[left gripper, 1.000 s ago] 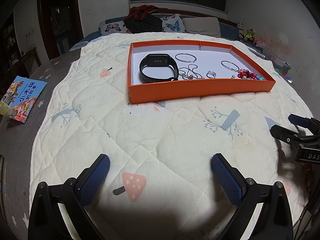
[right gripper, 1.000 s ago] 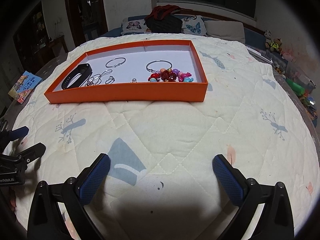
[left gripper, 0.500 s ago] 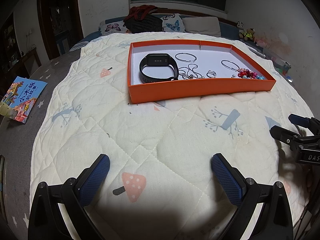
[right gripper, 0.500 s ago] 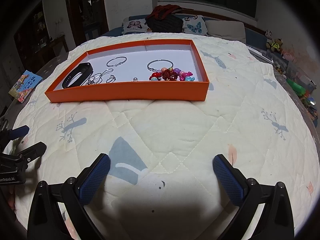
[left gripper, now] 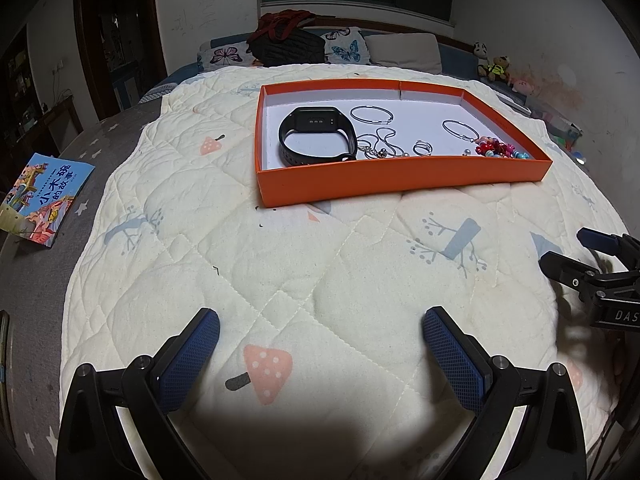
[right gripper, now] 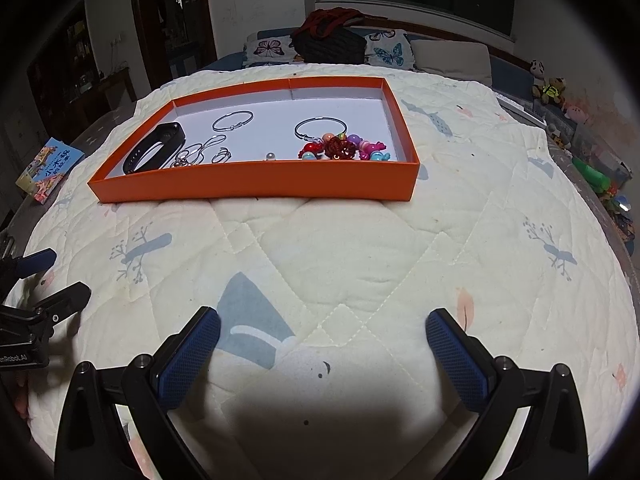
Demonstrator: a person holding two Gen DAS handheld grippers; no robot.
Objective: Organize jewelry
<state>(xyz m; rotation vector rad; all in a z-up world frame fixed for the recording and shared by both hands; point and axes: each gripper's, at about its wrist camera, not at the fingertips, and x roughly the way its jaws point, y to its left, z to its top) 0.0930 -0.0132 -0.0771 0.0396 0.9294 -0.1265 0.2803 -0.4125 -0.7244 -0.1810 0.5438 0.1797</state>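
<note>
Orange tray [left gripper: 400, 184] on the bed [left gripper: 320, 264] holds a black band [left gripper: 318, 136] and maybe beads [right gripper: 344, 148]. Left tool [left gripper: 318, 344] and right tool [right gripper: 322, 344] are wide open, holding nothing.

Both grippers are built the same: left gripper [left gripper: 320, 354] and right gripper [right gripper: 322, 354] black-framed, silver-screwed, fingers tipped with blue mesh-textured pads [left gripper: 188, 358]

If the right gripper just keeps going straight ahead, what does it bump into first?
Probably the quilt first, since the open right gripper seems to point slightly downward over bare bedding. If it skims above that, the near wall of the orange tray comes next. Depth is hard to judge.
</note>
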